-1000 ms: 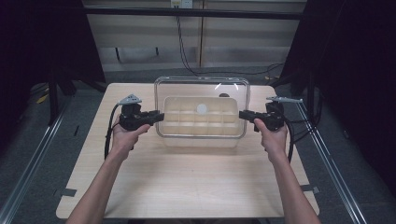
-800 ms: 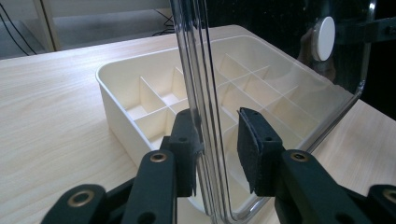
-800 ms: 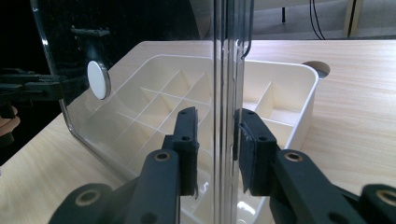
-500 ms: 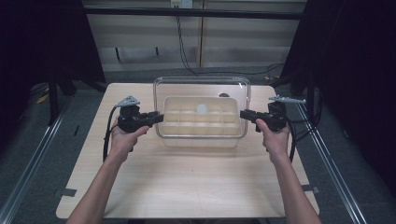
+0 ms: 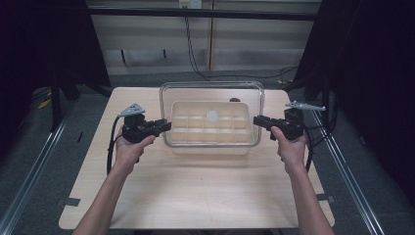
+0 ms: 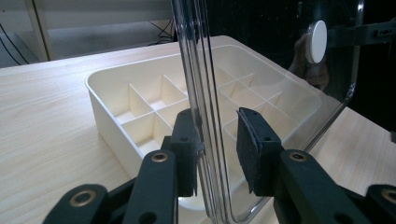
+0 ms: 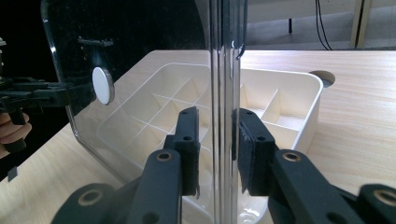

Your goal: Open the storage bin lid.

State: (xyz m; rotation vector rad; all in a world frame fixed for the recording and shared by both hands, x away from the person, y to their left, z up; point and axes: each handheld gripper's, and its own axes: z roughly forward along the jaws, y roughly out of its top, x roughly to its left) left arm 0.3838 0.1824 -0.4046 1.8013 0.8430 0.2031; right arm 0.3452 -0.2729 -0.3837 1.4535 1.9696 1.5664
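A: What is the biggest thing here?

B: The pale wooden worktop [image 5: 195, 196]. Both forearms reach over it from the near edge, and it has a round hole [image 7: 323, 77] at the far side, just behind the tray.

A: And on it?

B: A clear plastic lid [image 5: 211, 88], rectangular with rounded corners, held over the far half of the worktop. It is above a cream tray [image 5: 211, 122] and seems tilted, far edge higher. From the high view the tray shows through it. A small white round disc [image 5: 212, 116] sits at the lid's middle.

A: The tray?

B: It rests on the worktop, split by thin walls into a grid of small compartments. What I can see of them holds nothing.

A: The grippers?

B: The left gripper [image 6: 212, 140] is at the lid's left edge, the right gripper [image 7: 215, 140] at its right edge, each in one hand. In the left gripper view the lid's rim runs up between the jaws: one pad touches it, the other stands a little off. In the right gripper view the rim also passes between the jaws, with small gaps on both sides. So both pairs are parted around the rim, not clenched on it.

A: Does either touch the tray?

B: Not that I can see; the jaws sit at the lid's edge, above the tray's walls.
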